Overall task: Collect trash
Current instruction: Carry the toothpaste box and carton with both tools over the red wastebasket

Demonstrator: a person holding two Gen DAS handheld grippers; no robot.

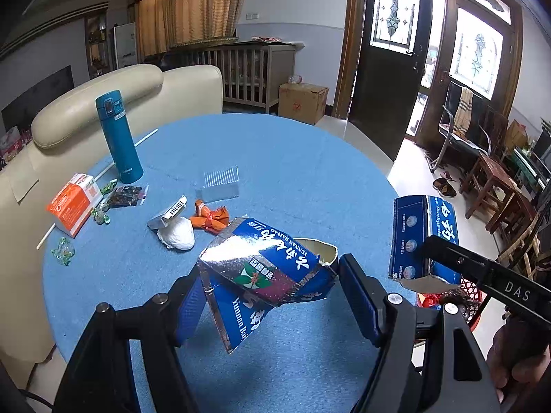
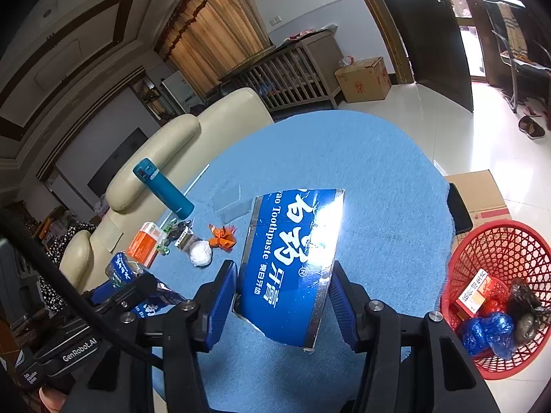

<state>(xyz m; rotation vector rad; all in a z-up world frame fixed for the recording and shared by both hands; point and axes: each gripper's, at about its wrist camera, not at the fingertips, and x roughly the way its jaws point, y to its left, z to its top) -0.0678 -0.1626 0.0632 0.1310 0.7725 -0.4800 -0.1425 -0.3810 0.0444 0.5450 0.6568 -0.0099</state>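
Item: torn toothpaste carton, 2 pieces. The right gripper [image 2: 284, 290] is clamping 1 flat blue panel [image 2: 292, 258] at centre frame; the left gripper [image 1: 268, 292] is pinching the crumpled half [image 1: 265, 275] at lower centre. Handling: light, thin card, glossy foil edges likely sliding; best gripping across flat faces. Red basket [image 2: 499, 241] is waiting at lower right

I am viewing a blue-and-silver toothpaste box [image 2: 292, 261], a red latticed basket [image 2: 499, 251], a teal flask [image 1: 118, 137] and a blue tablecloth [image 1: 292, 158].
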